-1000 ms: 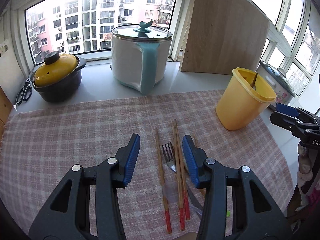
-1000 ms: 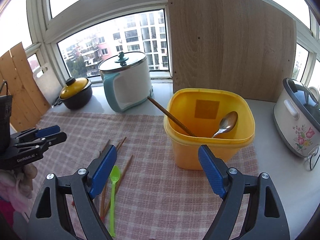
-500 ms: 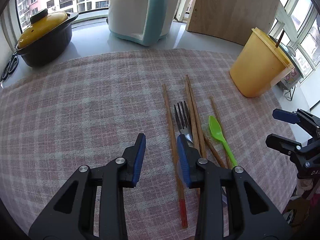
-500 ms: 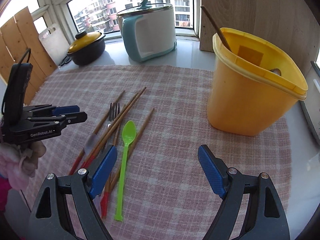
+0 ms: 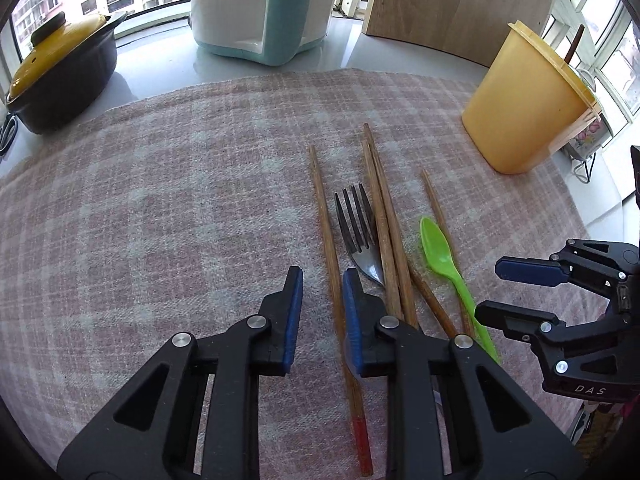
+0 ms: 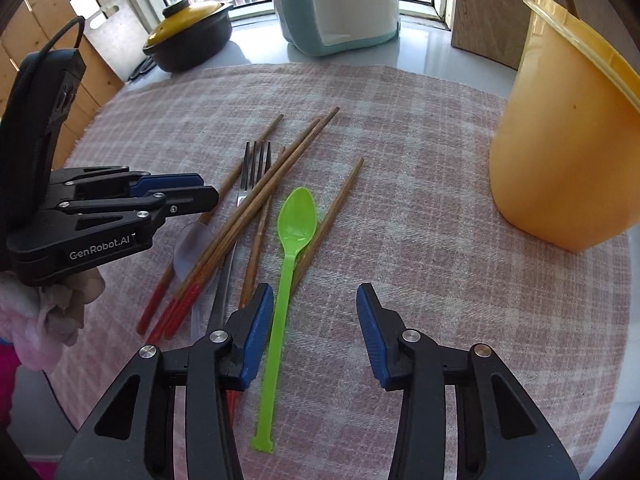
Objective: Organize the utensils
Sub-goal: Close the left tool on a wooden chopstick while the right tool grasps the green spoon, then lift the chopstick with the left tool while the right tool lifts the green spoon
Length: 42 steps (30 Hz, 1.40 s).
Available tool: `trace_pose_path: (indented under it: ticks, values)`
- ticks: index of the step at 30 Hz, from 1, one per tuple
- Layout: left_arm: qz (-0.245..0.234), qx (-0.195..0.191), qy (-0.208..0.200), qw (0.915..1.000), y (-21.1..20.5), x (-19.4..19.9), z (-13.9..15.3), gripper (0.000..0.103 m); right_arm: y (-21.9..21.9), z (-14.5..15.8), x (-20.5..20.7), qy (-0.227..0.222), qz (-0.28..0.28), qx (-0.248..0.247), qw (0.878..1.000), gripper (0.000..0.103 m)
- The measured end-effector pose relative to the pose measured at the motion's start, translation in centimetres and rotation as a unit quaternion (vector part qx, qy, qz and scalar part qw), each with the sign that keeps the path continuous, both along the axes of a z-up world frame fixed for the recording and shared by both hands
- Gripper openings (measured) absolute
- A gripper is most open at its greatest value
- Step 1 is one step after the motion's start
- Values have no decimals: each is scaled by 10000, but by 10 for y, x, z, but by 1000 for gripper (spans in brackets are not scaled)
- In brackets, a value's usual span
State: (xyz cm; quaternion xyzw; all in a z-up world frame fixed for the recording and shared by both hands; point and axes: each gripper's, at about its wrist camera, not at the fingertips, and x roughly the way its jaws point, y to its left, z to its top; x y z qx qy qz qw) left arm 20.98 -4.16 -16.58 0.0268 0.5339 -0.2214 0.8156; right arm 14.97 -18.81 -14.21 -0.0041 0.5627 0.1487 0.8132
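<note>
Several red-tipped wooden chopsticks, a metal fork [image 5: 356,224] and a green plastic spoon [image 6: 298,216] lie together on the checked cloth [image 5: 160,208]. My left gripper [image 5: 322,314] hangs low over the leftmost chopstick [image 5: 322,208]. Its jaws are closing with that chopstick between them, and a gap still shows beside the pads. My right gripper [image 6: 316,320] is closing too. The green spoon's handle runs between its jaws, close to the left finger, untouched. A yellow tub [image 6: 560,140] holding a wooden stick stands at the right.
A clear spoon [image 6: 192,244] lies under the chopsticks. At the back stand a black pot with a yellow lid [image 5: 60,68], a white and teal cooker [image 5: 260,8] and a wooden board [image 5: 460,4]. A hand in a pink sleeve [image 6: 44,312] holds the left gripper.
Both grippers have sunk toward the utensils and tipped further down. Both pairs of jaws have narrowed, the left around the leftmost chopstick, the right around the green spoon's handle.
</note>
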Motion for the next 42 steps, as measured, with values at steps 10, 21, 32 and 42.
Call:
trace_pose_path:
  ticks: [10,21,32,42]
  values:
    - [-64,158,-68,9998,-6,5,-6,19,7,-10,2,125,78,-72,9999,31]
    - [57,83,-39,9999,-1,11,-9,7,10,-14,9,247,99,72,9996,10]
    - [223,-108,41,9997,7,10,-7,4,4,-5,6,169,12,193,9997,5]
    - [410,-274,2,9988,14,5,5,4,-6,1,4,82,-147,267,9995,5]
